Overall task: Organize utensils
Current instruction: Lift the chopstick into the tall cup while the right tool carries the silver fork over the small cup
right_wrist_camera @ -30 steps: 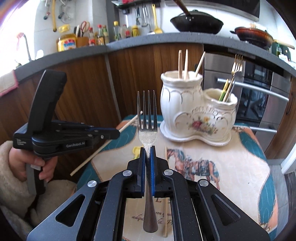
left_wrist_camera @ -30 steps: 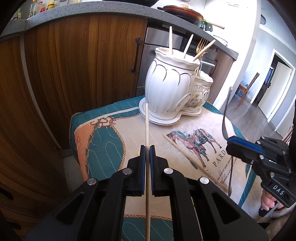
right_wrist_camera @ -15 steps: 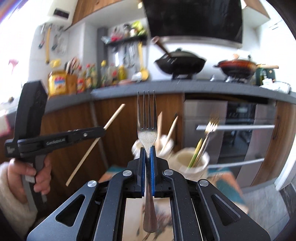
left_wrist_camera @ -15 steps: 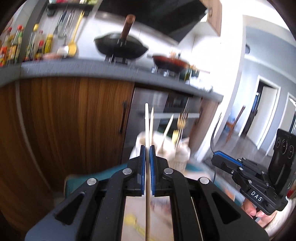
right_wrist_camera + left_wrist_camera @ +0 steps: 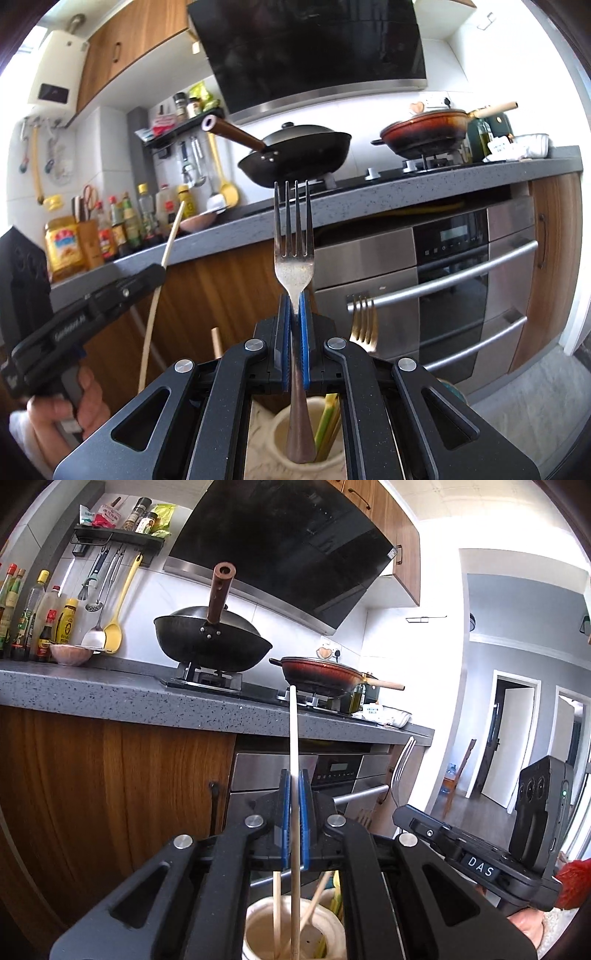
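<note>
My left gripper [image 5: 293, 775] is shut on a pale wooden chopstick [image 5: 292, 731] held upright. Its lower end hangs at the mouth of the larger white ceramic jar [image 5: 255, 919], beside two other chopsticks [image 5: 276, 904]. My right gripper [image 5: 293, 299] is shut on a silver fork [image 5: 293, 258], tines up. The fork's handle end sits at the mouth of the smaller white jar [image 5: 275, 424], which holds green and yellow utensils [image 5: 325, 421] and a gold fork [image 5: 364, 325]. Each gripper shows in the other's view, the right [image 5: 480, 856] and the left [image 5: 74, 325].
Straight ahead runs a grey counter [image 5: 110, 701] over wooden cabinet doors [image 5: 110, 794] and a steel oven [image 5: 443, 280]. A black wok [image 5: 210, 642] and a red pan [image 5: 325, 672] sit on the hob. Bottles [image 5: 110, 229] line the counter's left.
Both grippers have risen and tipped up from looking down at the cloth-covered table to nearly level. The jars now lie right under the jaws, with the chopstick and fork ends at their mouths.
</note>
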{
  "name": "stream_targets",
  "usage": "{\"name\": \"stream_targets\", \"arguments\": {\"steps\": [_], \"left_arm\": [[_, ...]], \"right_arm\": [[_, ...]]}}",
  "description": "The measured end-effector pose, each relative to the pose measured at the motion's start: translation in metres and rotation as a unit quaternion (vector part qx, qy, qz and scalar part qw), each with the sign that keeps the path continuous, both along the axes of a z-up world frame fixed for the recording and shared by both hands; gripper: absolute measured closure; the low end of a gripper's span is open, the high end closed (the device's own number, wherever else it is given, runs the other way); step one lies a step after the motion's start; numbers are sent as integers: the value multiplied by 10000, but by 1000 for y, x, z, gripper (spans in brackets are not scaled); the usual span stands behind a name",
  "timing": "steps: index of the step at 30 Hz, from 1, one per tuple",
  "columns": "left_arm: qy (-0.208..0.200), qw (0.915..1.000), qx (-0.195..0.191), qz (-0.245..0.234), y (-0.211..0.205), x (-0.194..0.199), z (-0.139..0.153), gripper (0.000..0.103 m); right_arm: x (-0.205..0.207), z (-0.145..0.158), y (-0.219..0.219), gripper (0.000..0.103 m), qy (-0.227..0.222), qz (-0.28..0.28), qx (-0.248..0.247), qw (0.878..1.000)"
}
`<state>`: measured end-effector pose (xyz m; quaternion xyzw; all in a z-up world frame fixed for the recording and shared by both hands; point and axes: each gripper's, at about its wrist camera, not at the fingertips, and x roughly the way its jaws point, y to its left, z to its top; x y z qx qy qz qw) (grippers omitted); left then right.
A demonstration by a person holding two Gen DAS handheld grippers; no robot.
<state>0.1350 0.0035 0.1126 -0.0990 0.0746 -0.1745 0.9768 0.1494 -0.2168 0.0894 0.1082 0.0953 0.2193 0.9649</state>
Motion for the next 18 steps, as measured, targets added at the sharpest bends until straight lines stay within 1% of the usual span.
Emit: {"name": "stream_targets", "arguments": {"steps": [3,6,10,14,18], "left_arm": [[11,9999,-142,18,2,6,-11,99],[-43,9998,-132,112,1,9,-18,99],[-115,9996,-70,264,-2,11,-26,99],[-53,9994,-8,338,-3,13,-34,99],[-56,9993,86,350,0,3,-37,99]], "right_arm": [[12,-8,3,97,-55,-66,-2,10000],[17,-14,6,97,-128,-107,-2,9999],[19,-25,9,97,-236,-229,-94,9994],[20,-37,14,97,-192,-305,-280,9990],[20,-48,12,97,-97,-324,-347,9988]]}}
